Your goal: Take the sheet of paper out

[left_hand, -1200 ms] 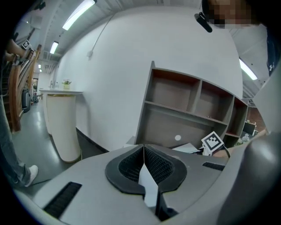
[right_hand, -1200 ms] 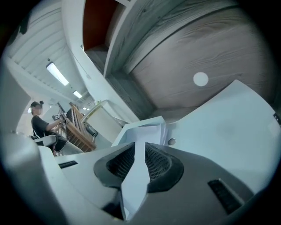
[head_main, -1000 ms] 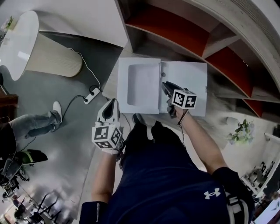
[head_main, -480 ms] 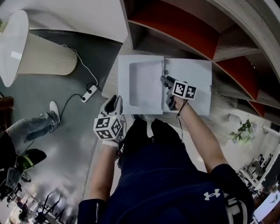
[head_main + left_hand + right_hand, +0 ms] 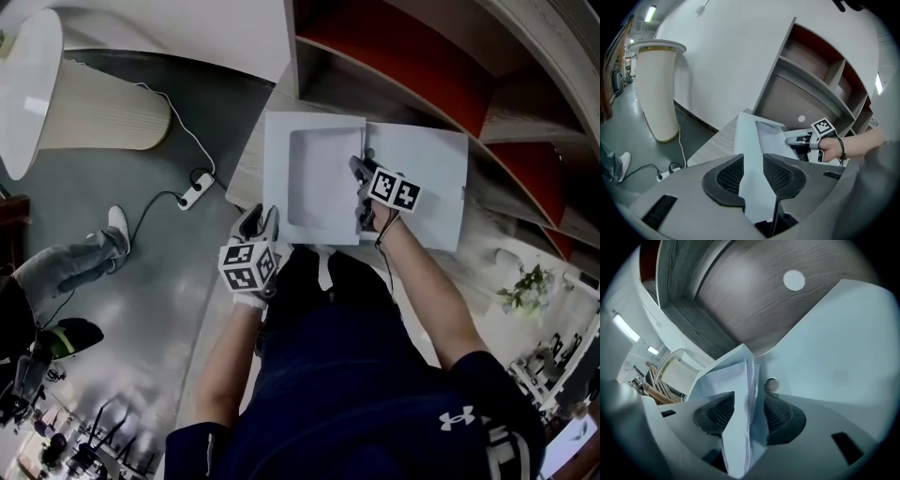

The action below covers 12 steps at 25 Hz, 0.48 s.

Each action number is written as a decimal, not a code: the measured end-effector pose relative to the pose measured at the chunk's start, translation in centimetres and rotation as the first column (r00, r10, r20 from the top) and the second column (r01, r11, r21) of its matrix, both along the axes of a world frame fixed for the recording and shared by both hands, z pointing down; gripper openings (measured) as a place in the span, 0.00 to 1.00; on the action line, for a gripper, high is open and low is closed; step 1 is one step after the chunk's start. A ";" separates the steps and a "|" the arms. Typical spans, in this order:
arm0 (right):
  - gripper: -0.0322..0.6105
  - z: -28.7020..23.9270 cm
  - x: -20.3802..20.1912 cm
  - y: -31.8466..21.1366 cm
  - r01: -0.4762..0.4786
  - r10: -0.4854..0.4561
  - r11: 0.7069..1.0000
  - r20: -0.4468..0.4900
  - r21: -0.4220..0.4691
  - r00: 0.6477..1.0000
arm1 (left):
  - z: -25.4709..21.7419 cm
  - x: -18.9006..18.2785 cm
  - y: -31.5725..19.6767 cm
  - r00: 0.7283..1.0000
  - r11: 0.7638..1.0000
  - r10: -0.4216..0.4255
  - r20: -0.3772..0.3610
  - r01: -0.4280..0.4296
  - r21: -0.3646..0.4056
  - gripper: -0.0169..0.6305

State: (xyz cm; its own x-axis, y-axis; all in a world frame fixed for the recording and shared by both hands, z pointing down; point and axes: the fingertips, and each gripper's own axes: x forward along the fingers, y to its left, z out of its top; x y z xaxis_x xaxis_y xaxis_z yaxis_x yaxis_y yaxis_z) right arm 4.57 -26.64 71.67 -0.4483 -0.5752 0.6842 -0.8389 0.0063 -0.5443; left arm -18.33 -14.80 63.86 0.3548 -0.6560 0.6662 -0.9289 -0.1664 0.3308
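Note:
A white folder (image 5: 418, 178) lies open on the wooden table (image 5: 246, 171). Its left half carries a raised pocket holding the sheet of paper (image 5: 319, 180). My right gripper (image 5: 360, 193) sits at the folder's middle fold; its jaws are opening, and the paper's lifted edge (image 5: 736, 380) stands between the pads of the right gripper (image 5: 749, 404), beside a metal snap (image 5: 771, 385). My left gripper (image 5: 262, 218) is at the folder's near left corner. In the left gripper view the left gripper (image 5: 753, 161) has its jaws opening, and the folder's white edge (image 5: 750, 140) shows in the gap.
A shelf unit with red back panels (image 5: 394, 56) rises right behind the folder. On the floor at left are a ribbed white pedestal (image 5: 98, 108), a power strip with cable (image 5: 195, 190), and another person's leg and shoe (image 5: 80, 262).
Both grippers came down onto the folder. The left one moved from beside the table to the folder's near corner. The jaws of both spread wider.

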 end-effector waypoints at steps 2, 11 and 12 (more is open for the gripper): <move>0.34 0.0 0.0 0.2 0.012 -0.011 1.000 0.011 -0.008 1.000 | 0.2 0.0 0.1 1.000 1.000 0.000 -0.009 0.000 -0.010 0.24; 0.34 0.1 -2.3 1.4 0.172 -0.165 0.984 0.119 -0.050 0.979 | 0.6 -0.3 -0.2 1.000 1.000 -0.009 -0.015 0.008 -0.019 0.23; 0.34 0.1 -2.6 1.5 0.187 -0.178 0.981 0.136 -0.056 0.975 | 0.7 -0.3 -0.2 1.000 1.000 -0.008 -0.016 0.008 -0.021 0.23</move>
State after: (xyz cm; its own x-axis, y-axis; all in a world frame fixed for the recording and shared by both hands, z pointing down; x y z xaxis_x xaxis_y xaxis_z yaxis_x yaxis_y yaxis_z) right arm 1.99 -25.14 71.76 -0.6289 -0.4299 0.6478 -0.7491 0.1120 -0.6529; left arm -18.59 -14.98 64.52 0.3602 -0.6448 0.6742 -0.9247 -0.1515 0.3491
